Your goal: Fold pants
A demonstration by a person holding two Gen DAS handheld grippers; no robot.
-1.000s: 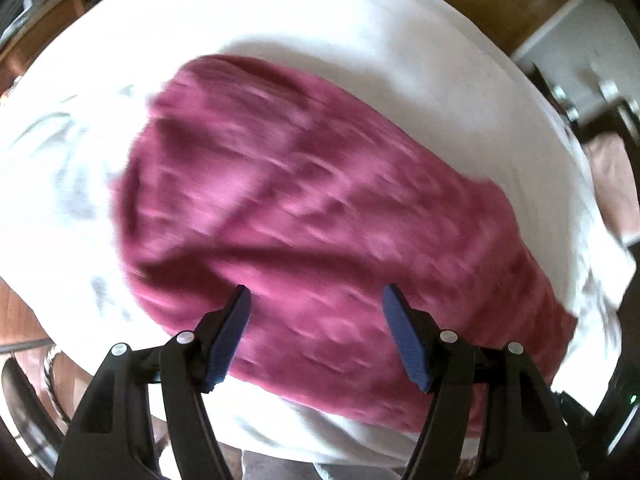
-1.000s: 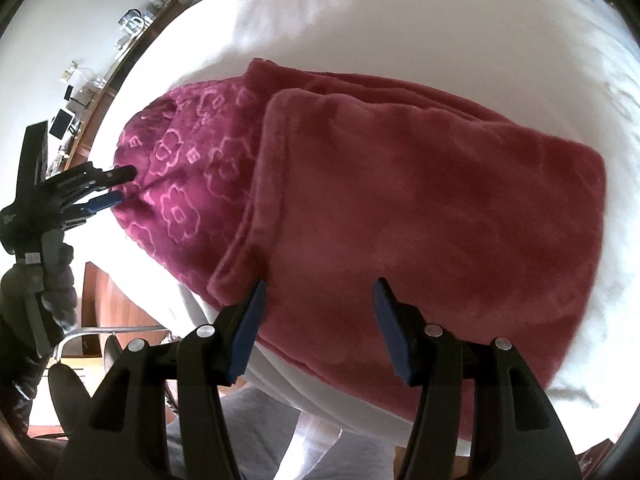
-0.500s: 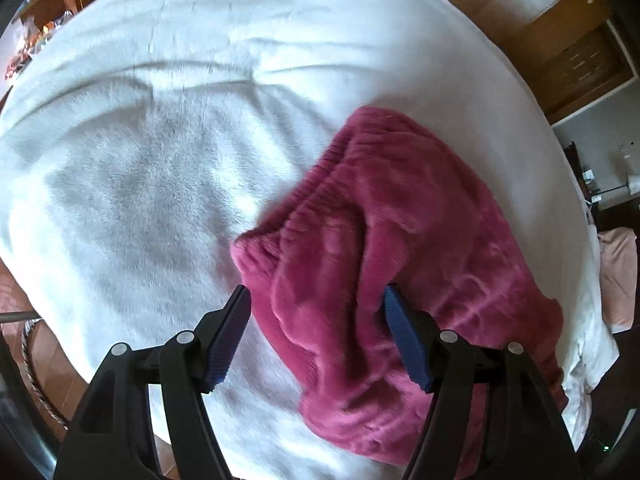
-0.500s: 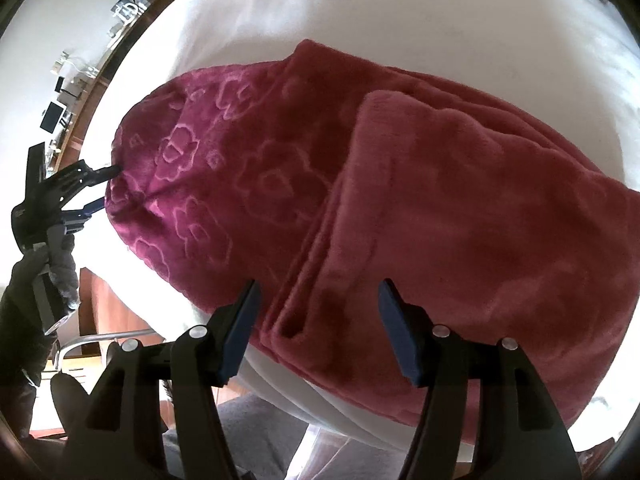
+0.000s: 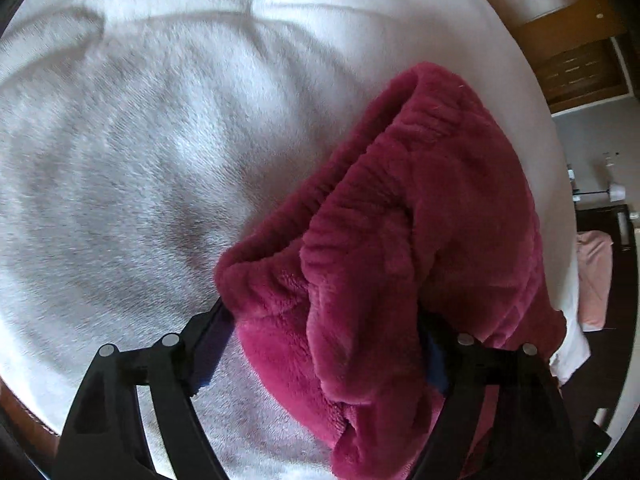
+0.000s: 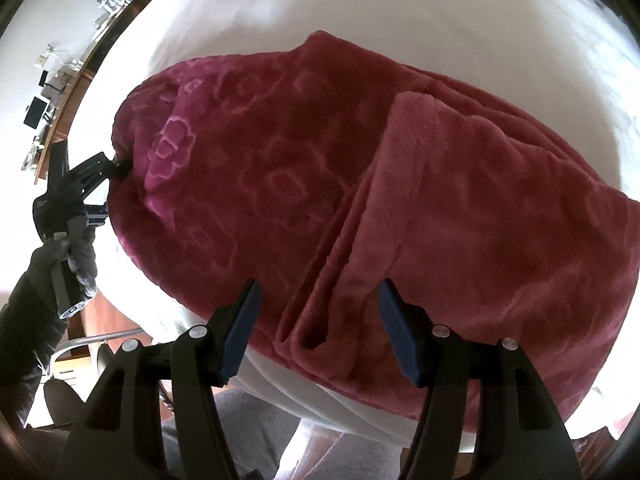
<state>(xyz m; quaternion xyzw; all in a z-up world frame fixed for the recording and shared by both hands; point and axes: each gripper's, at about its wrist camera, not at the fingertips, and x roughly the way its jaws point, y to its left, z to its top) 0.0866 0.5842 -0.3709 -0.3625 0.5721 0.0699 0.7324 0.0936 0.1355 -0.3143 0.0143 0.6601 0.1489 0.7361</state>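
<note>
Dark red fleece pants (image 6: 400, 208) with an embossed flower pattern lie folded on a white blanket (image 6: 360, 12). In the left wrist view the elastic waistband end (image 5: 400, 216) fills the space between the open jaws of my left gripper (image 5: 320, 336); the fabric bulges between the fingers, which stand wide apart. My left gripper also shows in the right wrist view (image 6: 100, 188) at the pants' left end. My right gripper (image 6: 316, 324) is open just above the near folded edge of the pants.
The white blanket (image 5: 140, 160) covers a bed. Wooden furniture (image 5: 576, 60) and a pink cloth (image 5: 596, 276) lie beyond the bed's far side. A shelf with small items (image 6: 52, 92) runs along the wall at left.
The left gripper swung from above the pants to the waistband end and moved in until the fabric sits between its fingers. The right gripper moved closer to the near folded edge.
</note>
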